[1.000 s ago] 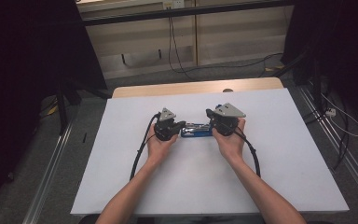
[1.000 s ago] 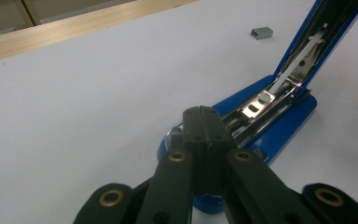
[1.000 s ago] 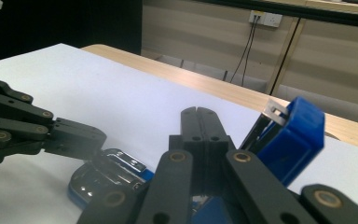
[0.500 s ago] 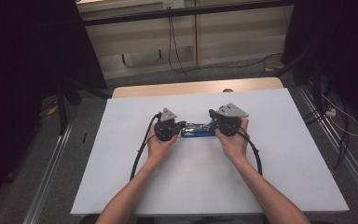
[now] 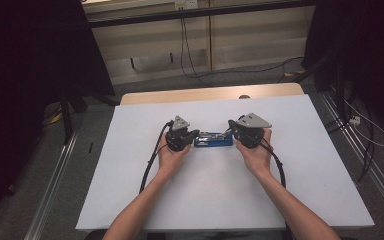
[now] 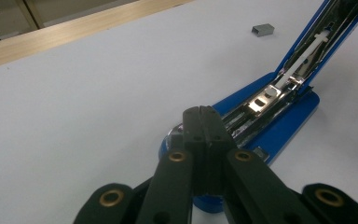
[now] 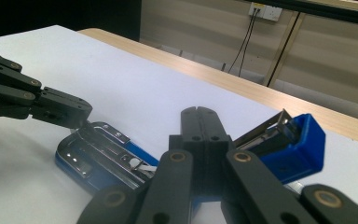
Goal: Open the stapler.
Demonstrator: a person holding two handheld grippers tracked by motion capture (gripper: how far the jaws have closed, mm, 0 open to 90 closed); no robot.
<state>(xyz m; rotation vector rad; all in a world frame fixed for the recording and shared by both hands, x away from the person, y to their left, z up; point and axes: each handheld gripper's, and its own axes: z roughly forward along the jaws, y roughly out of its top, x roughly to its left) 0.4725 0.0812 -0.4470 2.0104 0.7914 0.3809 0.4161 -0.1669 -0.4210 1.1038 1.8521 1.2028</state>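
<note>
Stapler [image 5: 213, 139] (opened flat) flanked by both closed hand-held grippers.

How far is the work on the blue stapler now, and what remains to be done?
Done: the stapler lies hinged open, its metal channel exposed. In hand: the shut left tongs press on its base end, and the shut right tongs rest by its raised top. Left: the loose staple block is not yet loaded, and the top is not closed.

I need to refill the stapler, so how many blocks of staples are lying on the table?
1. A small block of staples lies on the white table, beyond the open stapler. Others may be hidden.
</note>
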